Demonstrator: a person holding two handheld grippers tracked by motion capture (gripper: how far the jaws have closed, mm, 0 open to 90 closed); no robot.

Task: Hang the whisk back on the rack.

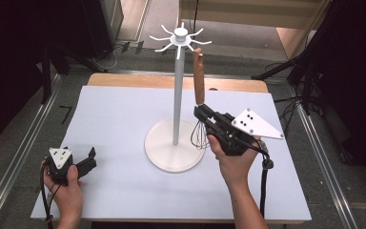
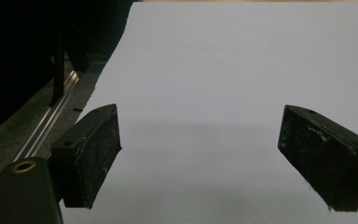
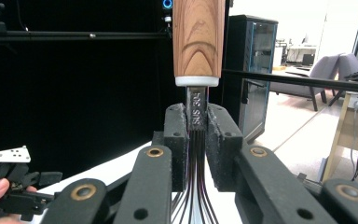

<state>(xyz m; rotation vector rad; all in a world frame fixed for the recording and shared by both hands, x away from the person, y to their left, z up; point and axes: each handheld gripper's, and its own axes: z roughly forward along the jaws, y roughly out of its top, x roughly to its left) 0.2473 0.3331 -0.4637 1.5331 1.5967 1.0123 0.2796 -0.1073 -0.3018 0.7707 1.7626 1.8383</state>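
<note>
Whisk [image 1: 199, 90] gripped and lifted, handle up, wire loops hanging down; hanging on the rack not yet done. Right claw [image 1: 201, 113] clenched on the metal neck just below the wooden handle, seen close in the right gripper view, where both pads [image 3: 175, 140] press the stamped steel collar [image 3: 196, 112] and the wires run down between them. Handle [image 3: 198, 37] upright above the claw, its tip reaching about level with the hooks [image 1: 181, 39] of the white stand [image 1: 177, 95], just to the claw's left. Left to do, judging by this: raise the handle end to a hook, catch it there, release. No hanging loop visible on the handle tip, so how it will catch cannot be told.

Left claw [image 1: 91, 160] released, jaws spread wide, empty, resting low over the white sheet [image 2: 242, 70], well apart from the whisk and to the far left of the right claw.

Around: round base [image 1: 159, 155] of the stand directly below and left of the right claw, the wire loops dangling just over its rim. Pole close beside the whisk, likely the main obstacle: a sideways swing could knock it or snag a neighbouring hook.
</note>
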